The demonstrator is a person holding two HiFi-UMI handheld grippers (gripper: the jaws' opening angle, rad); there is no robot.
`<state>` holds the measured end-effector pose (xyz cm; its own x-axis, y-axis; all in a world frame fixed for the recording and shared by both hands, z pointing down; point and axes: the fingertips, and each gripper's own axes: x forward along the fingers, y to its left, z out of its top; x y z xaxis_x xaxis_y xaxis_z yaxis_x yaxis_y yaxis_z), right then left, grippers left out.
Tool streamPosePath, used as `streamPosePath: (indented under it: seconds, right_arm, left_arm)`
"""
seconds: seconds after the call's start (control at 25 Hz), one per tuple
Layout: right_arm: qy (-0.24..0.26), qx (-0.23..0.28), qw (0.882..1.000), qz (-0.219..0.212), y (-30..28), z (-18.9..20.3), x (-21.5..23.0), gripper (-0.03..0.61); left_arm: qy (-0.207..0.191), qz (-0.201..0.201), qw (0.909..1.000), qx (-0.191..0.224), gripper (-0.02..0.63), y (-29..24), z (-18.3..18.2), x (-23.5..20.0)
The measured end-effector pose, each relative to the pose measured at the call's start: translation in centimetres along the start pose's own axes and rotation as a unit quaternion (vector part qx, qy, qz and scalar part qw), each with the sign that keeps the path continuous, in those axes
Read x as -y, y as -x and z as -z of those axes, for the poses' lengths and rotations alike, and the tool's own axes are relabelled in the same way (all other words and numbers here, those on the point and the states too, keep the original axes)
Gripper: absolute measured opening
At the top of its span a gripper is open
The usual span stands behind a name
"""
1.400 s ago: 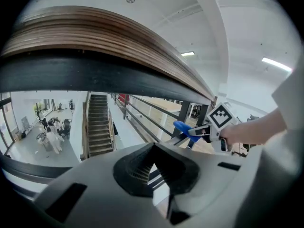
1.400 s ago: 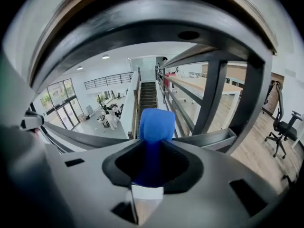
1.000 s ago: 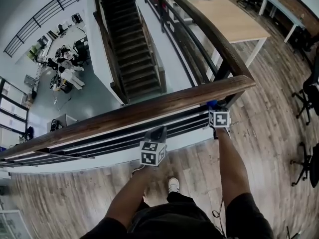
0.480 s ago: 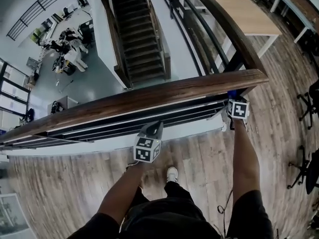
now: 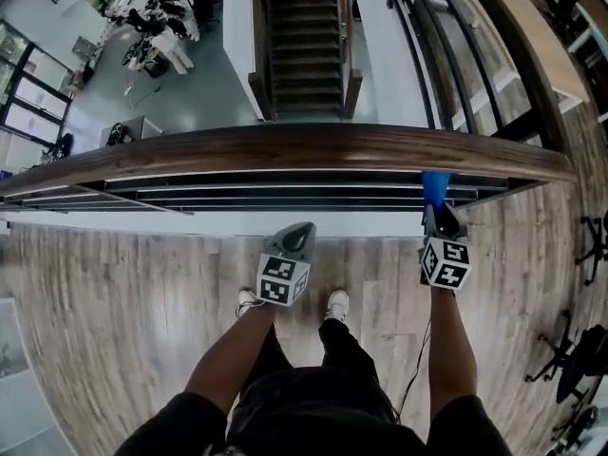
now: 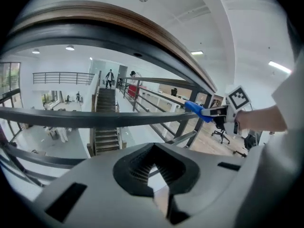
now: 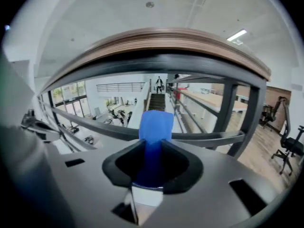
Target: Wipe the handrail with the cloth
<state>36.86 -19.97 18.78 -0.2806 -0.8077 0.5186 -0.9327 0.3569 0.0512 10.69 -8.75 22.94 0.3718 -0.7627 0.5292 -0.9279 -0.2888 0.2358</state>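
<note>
The brown wooden handrail point(image 5: 285, 147) runs level across the head view, with black metal bars point(image 5: 285, 190) under it. My right gripper point(image 5: 437, 209) is shut on a blue cloth point(image 5: 435, 186), held just below the rail's right part, in front of the bars. In the right gripper view the cloth point(image 7: 155, 127) sticks up from the gripper point(image 7: 154, 161), and the handrail point(image 7: 166, 37) arches above it, apart from it. My left gripper point(image 5: 301, 233) hangs below the rail near its middle, shut and holding nothing point(image 6: 154, 164). The left gripper view shows the right gripper's cloth point(image 6: 198, 111) off to the right.
Beyond the rail a staircase point(image 5: 306, 46) drops to a lower floor with people and desks point(image 5: 157, 27). A second railing point(image 5: 518, 65) joins at the right corner. Office chairs point(image 5: 579, 350) stand at the right on the wood floor point(image 5: 114, 302). The person's feet point(image 5: 337, 304) are below.
The head view has swung so the rail now lies level. My right gripper has come down from under the rail's corner, and more of the blue cloth shows. The left gripper has hardly moved.
</note>
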Motion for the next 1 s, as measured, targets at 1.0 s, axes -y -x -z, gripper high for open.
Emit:
streamPosePath:
  seconds: [1.0]
  right_arm:
    - [0.094,-0.037,0.952,-0.288,-14.4,7.1,-77.3,0.109]
  left_arm:
    - [0.178,-0.268,0.9468,0.017,0.003,29.1,23.0,-46.1]
